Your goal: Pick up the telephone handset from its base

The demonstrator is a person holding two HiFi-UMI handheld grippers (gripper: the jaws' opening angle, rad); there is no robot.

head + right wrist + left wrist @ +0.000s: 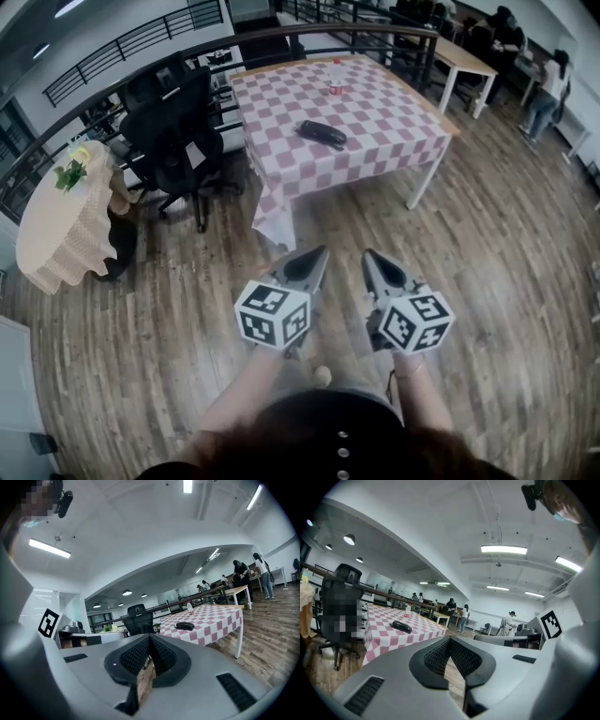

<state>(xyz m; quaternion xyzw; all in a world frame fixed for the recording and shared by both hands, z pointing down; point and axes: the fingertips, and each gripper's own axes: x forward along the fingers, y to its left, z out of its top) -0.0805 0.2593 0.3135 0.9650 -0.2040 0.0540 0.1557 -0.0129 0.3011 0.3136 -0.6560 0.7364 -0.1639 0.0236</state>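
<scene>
A black telephone (322,134) lies on a table with a pink-and-white checked cloth (384,117), well ahead of me across the wooden floor. It also shows in the left gripper view as the telephone (401,626) and in the right gripper view as the telephone (185,626), small and distant in both. My left gripper (323,249) and right gripper (367,253) are held side by side in front of my body, pointing toward the table. Both are shut with nothing between the pads. The left gripper's tips (450,639) and the right gripper's tips (149,636) meet.
A plastic bottle (337,77) stands at the far end of the checked table. A black office chair (178,141) is to the table's left, and a round cream-clothed table (66,220) further left. A railing (112,56) runs behind. People (546,94) stand at the back right.
</scene>
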